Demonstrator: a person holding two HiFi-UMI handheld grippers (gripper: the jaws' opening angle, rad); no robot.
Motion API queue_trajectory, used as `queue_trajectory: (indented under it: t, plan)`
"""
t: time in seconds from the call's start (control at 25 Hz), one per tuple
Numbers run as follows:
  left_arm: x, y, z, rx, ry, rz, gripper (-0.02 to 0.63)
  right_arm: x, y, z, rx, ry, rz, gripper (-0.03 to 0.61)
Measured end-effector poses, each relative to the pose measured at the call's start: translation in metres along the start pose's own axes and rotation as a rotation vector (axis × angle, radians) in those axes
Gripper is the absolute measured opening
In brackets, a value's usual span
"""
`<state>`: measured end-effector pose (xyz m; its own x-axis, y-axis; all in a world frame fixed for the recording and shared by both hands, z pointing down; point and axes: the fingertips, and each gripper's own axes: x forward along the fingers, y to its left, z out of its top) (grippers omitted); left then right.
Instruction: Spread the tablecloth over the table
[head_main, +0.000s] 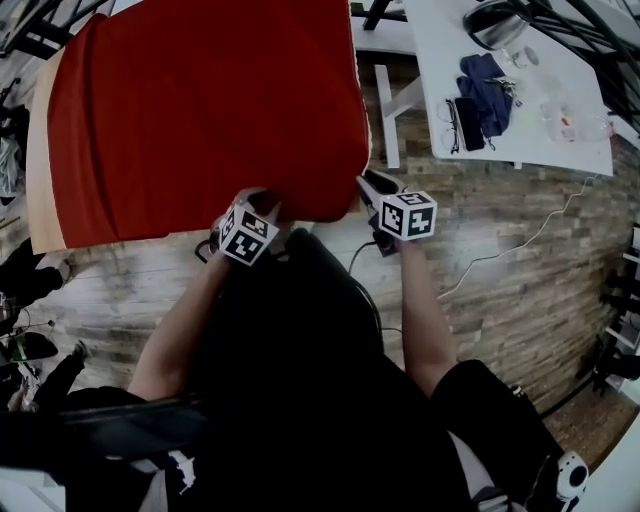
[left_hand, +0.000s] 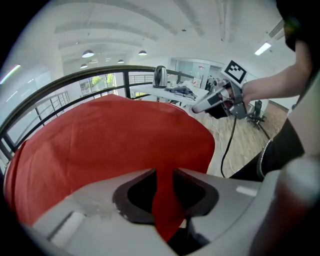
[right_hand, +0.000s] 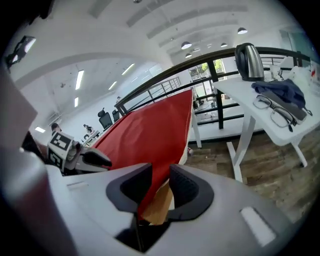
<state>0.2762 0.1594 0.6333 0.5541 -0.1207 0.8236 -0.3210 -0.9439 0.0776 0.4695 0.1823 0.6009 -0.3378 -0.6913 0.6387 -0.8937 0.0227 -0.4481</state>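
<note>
Two grippers sit at the near edge, but only one bites. My left gripper (left_hand: 164, 192) pinches a fold of the red tablecloth (left_hand: 110, 145), I judge to keep that corner drawn over the table (head_main: 38, 170). The cloth covers most of the top. My right gripper (right_hand: 159, 187) has its jaws spread, the hem loose between them at the table's corner, probably so it can drape.

The person is wearing a short-sleeved black top (head_main: 290, 340). The left gripper (left_hand: 164, 192) and right gripper (right_hand: 159, 187) are showing pale grey shells with dark ribbed pads (right_hand: 187, 187), each carrying a white cube (head_main: 408, 214) printed with black square markers; a black cable (left_hand: 227, 145) is trailing from the right one
</note>
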Motion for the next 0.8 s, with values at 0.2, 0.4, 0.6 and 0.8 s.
queue_trajectory:
  t: [0.2,0.4,0.6,0.8]
  plan:
    - [0.002,-0.018,0.002,0.043,-0.015,-0.044,0.106,-0.01,0.033,-0.06,-0.03,0.064,-0.019,0.115]
    - [-0.009,-0.015,0.009,0.073,-0.06,-0.045,0.107,0.0,0.052,-0.089,-0.106,0.08,-0.139,0.151]
    - [-0.016,-0.015,0.01,0.089,-0.071,-0.061,0.107,0.003,0.05,-0.087,-0.142,0.04,-0.321,0.126]
    - [-0.02,-0.042,0.004,0.144,-0.076,-0.125,0.111,0.01,0.071,-0.084,-0.171,0.0,-0.383,0.033]
